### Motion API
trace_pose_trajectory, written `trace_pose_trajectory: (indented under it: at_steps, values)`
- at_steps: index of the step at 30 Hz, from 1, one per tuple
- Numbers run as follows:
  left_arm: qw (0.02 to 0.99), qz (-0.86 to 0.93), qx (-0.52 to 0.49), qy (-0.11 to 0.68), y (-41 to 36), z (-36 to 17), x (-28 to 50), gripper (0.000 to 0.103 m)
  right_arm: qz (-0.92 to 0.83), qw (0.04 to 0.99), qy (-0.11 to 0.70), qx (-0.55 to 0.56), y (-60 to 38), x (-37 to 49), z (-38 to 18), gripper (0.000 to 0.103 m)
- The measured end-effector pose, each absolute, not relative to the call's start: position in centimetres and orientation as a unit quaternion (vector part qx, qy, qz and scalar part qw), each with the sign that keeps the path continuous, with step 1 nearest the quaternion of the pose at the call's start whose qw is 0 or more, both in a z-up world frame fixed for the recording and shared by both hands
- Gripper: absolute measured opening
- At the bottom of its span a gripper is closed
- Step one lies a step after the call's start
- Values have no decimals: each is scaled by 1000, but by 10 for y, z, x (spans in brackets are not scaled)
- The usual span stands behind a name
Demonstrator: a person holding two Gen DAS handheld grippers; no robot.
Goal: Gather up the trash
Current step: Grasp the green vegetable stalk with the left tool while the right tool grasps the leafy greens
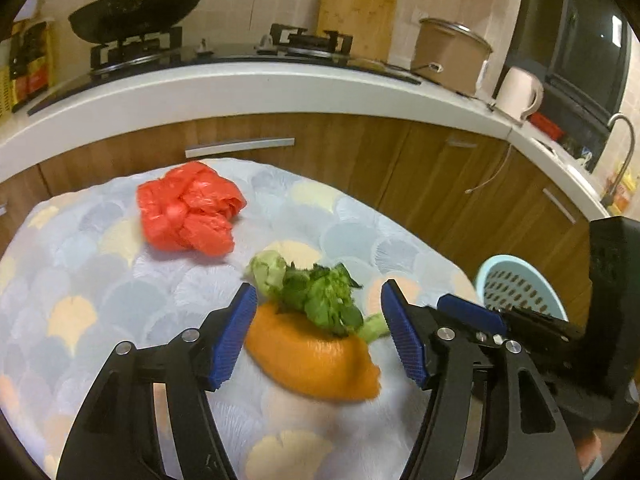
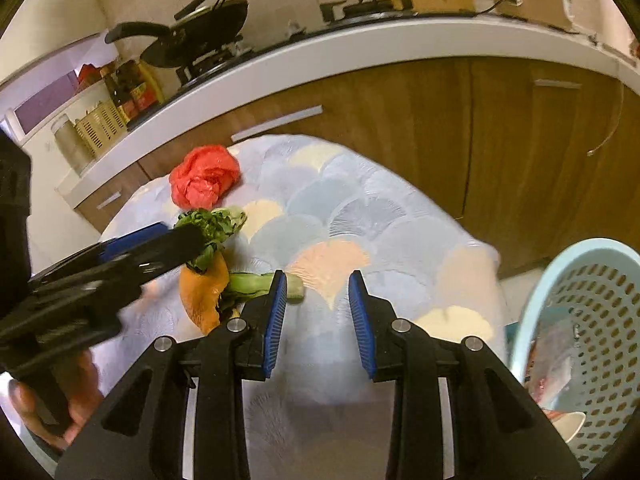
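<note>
Trash lies in three pieces on a small table covered by a soft, fuzzy cloth (image 1: 100,280) printed with fan-shaped scales in pale blue, grey, cream and peach; the first piece is one crumpled red plastic bag (image 1: 190,208), thin, glossy and knotted into a loose ball, near the far side of the table; the second is one bunch of leafy vegetable scraps (image 1: 316,292), dark ruffled green leaves with a paler, stiffer stalk end; the third is one orange peel (image 1: 312,354), a curved, matte strip lying right under the leaves and touching them. One pale green stalk (image 2: 256,282) sticks out beside the peel in the right wrist view. The left gripper (image 1: 318,340) has two ribbed blue pads on black arms; its jaws stand well apart, one on each side of the peel and leaves, with neither pad seen pressing on them. The right gripper (image 2: 318,320) has the same two ribbed blue pads; its jaws stand apart with only cloth between them, the left pad overlapping the stalk end. One light blue plastic basket (image 2: 592,344), round with rows of oval holes, stands just off the table's right edge, with paper scraps inside. Behind runs a white counter over wooden cabinets.
</note>
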State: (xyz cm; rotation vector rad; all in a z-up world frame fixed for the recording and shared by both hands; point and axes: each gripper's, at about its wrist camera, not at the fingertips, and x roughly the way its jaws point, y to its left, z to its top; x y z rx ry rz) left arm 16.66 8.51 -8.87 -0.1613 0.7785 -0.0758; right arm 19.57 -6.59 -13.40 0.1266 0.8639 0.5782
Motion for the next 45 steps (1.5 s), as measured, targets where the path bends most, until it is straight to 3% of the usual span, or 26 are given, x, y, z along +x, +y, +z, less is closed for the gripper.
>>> trace_pose_trajectory:
  at_steps: [2, 7, 11, 22, 32, 37, 39, 43, 45]
  values:
    - [917, -40, -79, 390, 86, -93, 174, 39, 287, 859, 419, 67, -62, 202, -135, 29]
    - [914, -49, -101, 389, 103, -96, 170, 32, 316, 837, 441, 73, -47, 212, -140, 29]
    - [913, -59, -136, 379, 122, -91, 153, 17, 328, 831, 444, 71, -42, 204, -139, 29]
    - [927, -6, -162, 338, 178, -74, 73, 15, 444, 784, 433, 22, -7, 114, -125, 29]
    - [923, 26, -160, 349, 200, -95, 26, 15, 330, 844, 420, 49, -16, 113, -112, 29]
    - [911, 15, -160, 381, 198, -111, 14, 17, 293, 849, 430, 87, -29, 122, -118, 29]
    - [908, 4, -152, 390, 193, -114, 11, 25, 284, 851, 432, 92, -30, 124, -118, 29]
    - [916, 3, -131, 379, 190, -106, 5, 59, 272, 850, 440, 97, -31, 126, -123, 29]
    - [922, 3, -132, 365, 194, -97, 6, 59, 265, 848, 447, 99, -26, 129, -126, 29]
